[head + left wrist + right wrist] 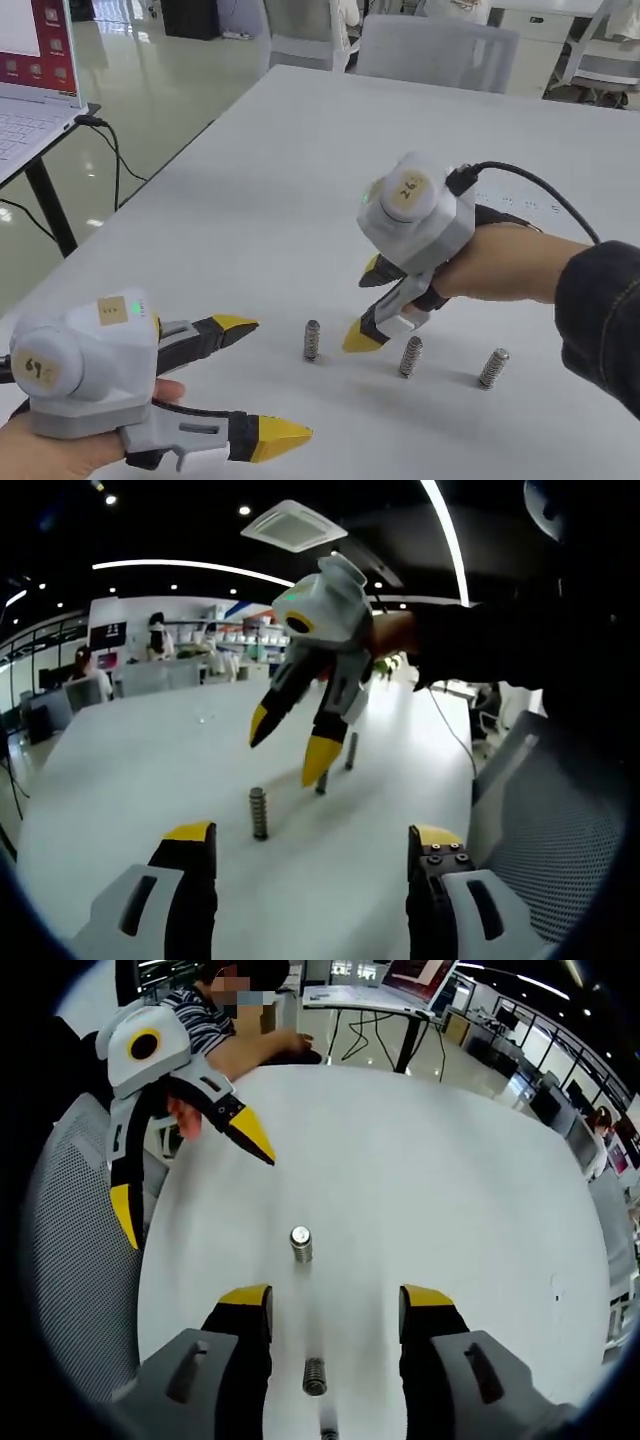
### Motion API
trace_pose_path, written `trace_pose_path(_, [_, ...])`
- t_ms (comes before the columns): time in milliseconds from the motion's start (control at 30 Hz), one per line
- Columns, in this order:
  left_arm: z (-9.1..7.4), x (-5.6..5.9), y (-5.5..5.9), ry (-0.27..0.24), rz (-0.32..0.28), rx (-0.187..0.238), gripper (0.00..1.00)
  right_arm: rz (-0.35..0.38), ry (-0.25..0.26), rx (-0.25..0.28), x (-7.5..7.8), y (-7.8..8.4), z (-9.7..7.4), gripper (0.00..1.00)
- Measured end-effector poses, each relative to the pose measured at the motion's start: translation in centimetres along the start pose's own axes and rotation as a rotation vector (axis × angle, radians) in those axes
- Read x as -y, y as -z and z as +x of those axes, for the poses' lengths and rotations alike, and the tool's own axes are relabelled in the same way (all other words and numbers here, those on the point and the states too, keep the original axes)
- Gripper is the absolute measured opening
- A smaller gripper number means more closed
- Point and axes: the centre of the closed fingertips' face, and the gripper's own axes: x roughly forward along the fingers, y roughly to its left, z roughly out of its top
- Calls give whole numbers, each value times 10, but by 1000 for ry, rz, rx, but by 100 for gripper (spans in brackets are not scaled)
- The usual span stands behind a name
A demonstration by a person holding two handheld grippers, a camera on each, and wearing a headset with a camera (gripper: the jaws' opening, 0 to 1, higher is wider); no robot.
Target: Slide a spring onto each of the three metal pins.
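Note:
Three short metal pins stand in a row on the white table [300, 150], each with a coiled spring around it: the left one [312, 341], the middle one [410, 356] and the right one [493, 368]. My right gripper [365, 305] hovers open and empty just above the table, between the left and middle pins. My left gripper [262, 378] is open and empty at the near left, pointing at the left pin [259, 812]. In the right gripper view the jaws [336, 1295] straddle the row, with one sprung pin [301, 1244] ahead and another [315, 1375] between them.
An open laptop [30, 60] sits on a side stand at the far left, with a cable hanging down. A grey chair [435, 50] stands beyond the table's far edge. A black cable [545, 190] runs from the right gripper across the table.

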Motion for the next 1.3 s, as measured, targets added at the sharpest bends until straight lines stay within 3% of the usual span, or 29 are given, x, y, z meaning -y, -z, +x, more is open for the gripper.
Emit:
trace_pose_path(667, [4, 3, 0, 22, 7, -8, 74, 86, 86, 122, 5, 13, -24, 77])
trace_pose_path(1300, [6, 5, 0, 28, 4, -4, 75, 228, 202, 245, 12, 40, -50, 85])
